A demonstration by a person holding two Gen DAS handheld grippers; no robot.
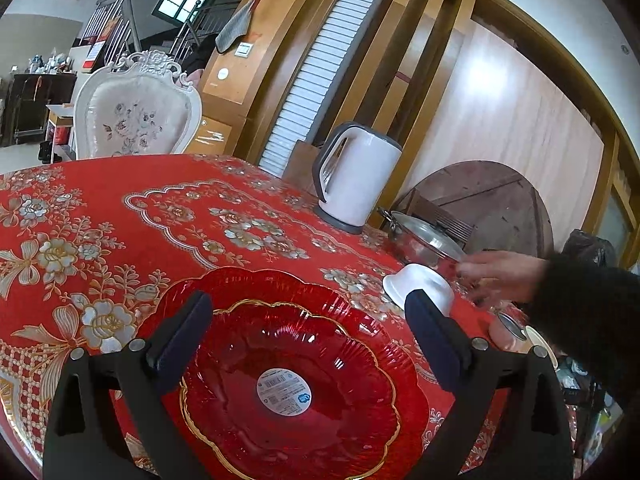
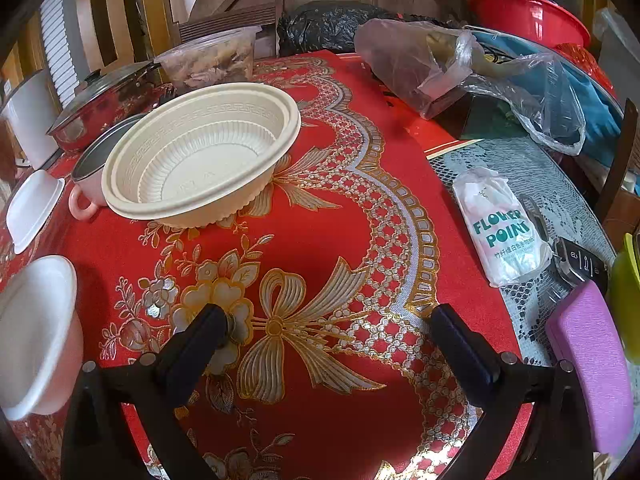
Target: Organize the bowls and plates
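A red scalloped glass plate [image 1: 288,380] with a gold rim and a round sticker lies on the red tablecloth, under my open, empty left gripper [image 1: 308,328]. A white bowl [image 1: 420,286] lies tipped on its side to the right, next to a bare hand [image 1: 496,276]. In the right wrist view, my right gripper [image 2: 328,340] is open and empty above the cloth. Ahead of it stand stacked cream plastic bowls [image 2: 200,152]. Two white bowls [image 2: 34,208] [image 2: 36,336] sit at the left edge.
A white kettle [image 1: 356,176] and a lidded steel pot [image 1: 420,240] stand at the table's far side. A pink-handled pot [image 2: 90,172], a food tub [image 2: 208,58], plastic bags [image 2: 480,76], a tissue pack [image 2: 500,224], keys [image 2: 580,260] and a purple case [image 2: 592,364] crowd the right side.
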